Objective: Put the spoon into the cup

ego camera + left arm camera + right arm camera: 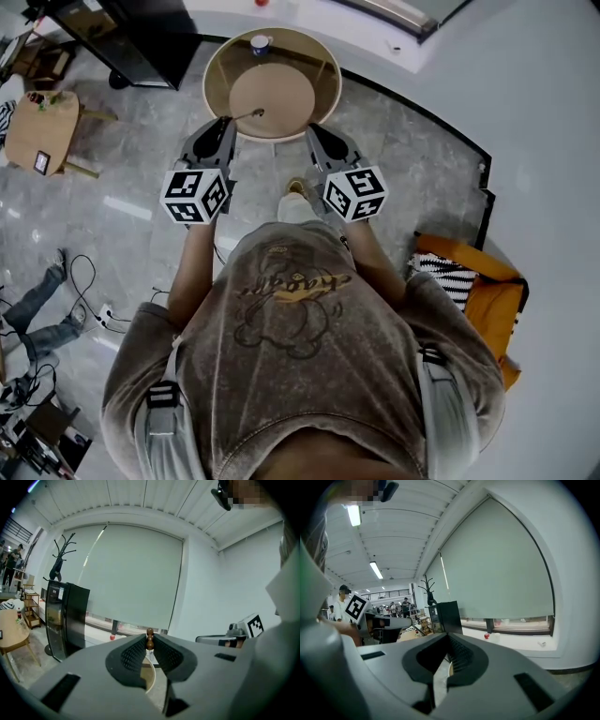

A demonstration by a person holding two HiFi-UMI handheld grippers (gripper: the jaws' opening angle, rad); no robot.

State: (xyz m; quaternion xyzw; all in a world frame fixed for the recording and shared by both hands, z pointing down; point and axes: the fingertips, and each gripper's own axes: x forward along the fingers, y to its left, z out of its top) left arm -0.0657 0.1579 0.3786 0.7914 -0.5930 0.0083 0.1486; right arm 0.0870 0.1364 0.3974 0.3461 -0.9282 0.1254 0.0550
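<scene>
Shoulders of a person in a grey-brown T-shirt with a cartoon print (291,309) fill the lower part of the head view, with both arms stretched forward. The left gripper (228,120), grey with a black-and-white marker cube, has its jaws clamped on a thin spoon with a brown beaded end (150,640). The beads stand pinched right at the jaw tips. In the head view the spoon (248,114) reaches out ahead of those jaws and slightly to their right, over the near edge of a round tan wooden table (281,94).

A small blue-and-white cup (261,43) stands on the table's far edge, well ahead of the left jaws and apart from the spoon. The right gripper (312,131), the same grey type with its own marker cube, is level with the left one. Its jaws (446,637) are closed together at the tips with nothing between them.

Ahead of the left jaws and to their left stands a tall black cabinet (65,620) with a black coat stand (61,559) behind it. A wide pale roller blind (131,573) covers the window straight ahead. Behind the right jaws and off to their right, an orange bag with striped black-and-white fabric (478,291) sits on the grey floor.
</scene>
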